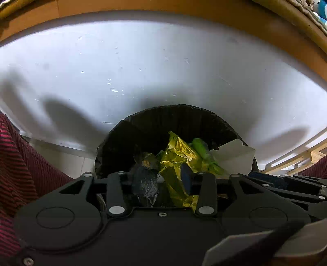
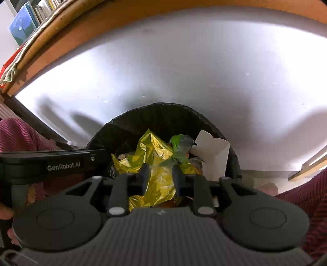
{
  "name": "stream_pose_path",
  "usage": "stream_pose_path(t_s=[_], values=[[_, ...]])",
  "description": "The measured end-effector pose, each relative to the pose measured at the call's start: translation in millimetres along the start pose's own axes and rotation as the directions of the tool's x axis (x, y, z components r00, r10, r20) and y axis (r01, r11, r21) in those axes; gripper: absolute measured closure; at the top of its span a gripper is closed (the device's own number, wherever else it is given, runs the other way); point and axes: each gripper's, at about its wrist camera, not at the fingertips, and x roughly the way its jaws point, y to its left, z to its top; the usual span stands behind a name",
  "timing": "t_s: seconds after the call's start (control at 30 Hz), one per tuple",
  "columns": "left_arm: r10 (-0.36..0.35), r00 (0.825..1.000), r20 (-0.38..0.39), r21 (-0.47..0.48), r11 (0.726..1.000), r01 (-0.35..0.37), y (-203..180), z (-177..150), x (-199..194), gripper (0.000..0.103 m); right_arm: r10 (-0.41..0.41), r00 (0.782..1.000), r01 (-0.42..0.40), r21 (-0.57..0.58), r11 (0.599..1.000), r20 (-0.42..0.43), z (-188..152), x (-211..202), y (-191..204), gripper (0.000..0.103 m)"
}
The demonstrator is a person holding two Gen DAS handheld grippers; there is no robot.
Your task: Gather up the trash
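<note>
A bin lined with a black bag point(image 1: 173, 116) point(image 2: 163, 114) stands below both grippers, against a white panel. Inside it lie a crumpled yellow foil wrapper point(image 1: 177, 151) point(image 2: 151, 147), a green wrapper point(image 1: 202, 151) point(image 2: 179, 143) and a white folded paper point(image 1: 235, 157) point(image 2: 214, 153). My left gripper point(image 1: 164, 178) hangs over the bin mouth with its fingers apart; the yellow foil runs loosely between them, and a dark crumpled piece point(image 1: 145, 184) lies by the left finger. My right gripper point(image 2: 160, 174) is open just above the yellow foil, not pressing on it.
A white panel point(image 1: 143, 67) rises behind the bin under a wooden edge point(image 1: 143, 8). Dark red striped sleeves point(image 1: 18, 163) point(image 2: 302, 196) flank both views. A pale wooden frame point(image 1: 302, 157) sits at the right. Books point(image 2: 30, 18) stand at the upper left.
</note>
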Motion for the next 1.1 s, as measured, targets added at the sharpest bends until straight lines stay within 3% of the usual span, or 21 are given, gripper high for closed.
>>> stream_pose_path(t_s=[0.2, 0.5, 1.1], values=[[0.009, 1.0, -0.013, 0.009, 1.0, -0.009, 1.1, 0.2, 1.8, 0.047, -0.007, 1.0, 0.007, -0.008, 1.0, 0.007, -0.2, -2.5, 1.9, 0.035], [0.033, 0.998, -0.052, 0.01, 0.999, -0.032, 4.6, -2.5, 6.2, 0.036, -0.028, 1.0, 0.028, -0.006, 1.0, 0.006, -0.6, -2.4, 2.6, 0.023], [0.05, 0.997, -0.059, 0.026, 0.998, -0.049, 7.2, -5.2, 8.4, 0.03, -0.044, 0.999, 0.044, -0.008, 0.999, 0.002, -1.5, -2.0, 3.3, 0.02]])
